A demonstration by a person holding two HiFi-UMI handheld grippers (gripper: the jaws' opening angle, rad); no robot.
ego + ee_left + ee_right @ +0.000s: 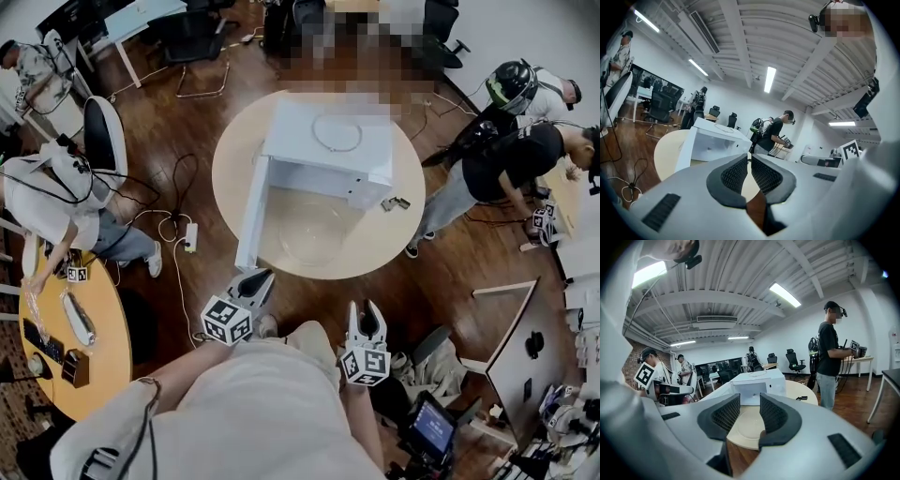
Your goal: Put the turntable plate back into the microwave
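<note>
an open office-lab: desks (pixel 139 15), swivel chairs (pixel 796 361), strip lights (pixel 769 78), people (pixel 511 159) wearing recording rigs.

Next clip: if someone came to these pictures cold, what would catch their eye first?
First comes the white microwave in the middle of the round table. Its door is swung open, and the clear glass turntable plate lies on the table just in front of it. Nearer the wearer, the left gripper has its jaws together and the right gripper has them apart; both are empty and short of the table.
</note>
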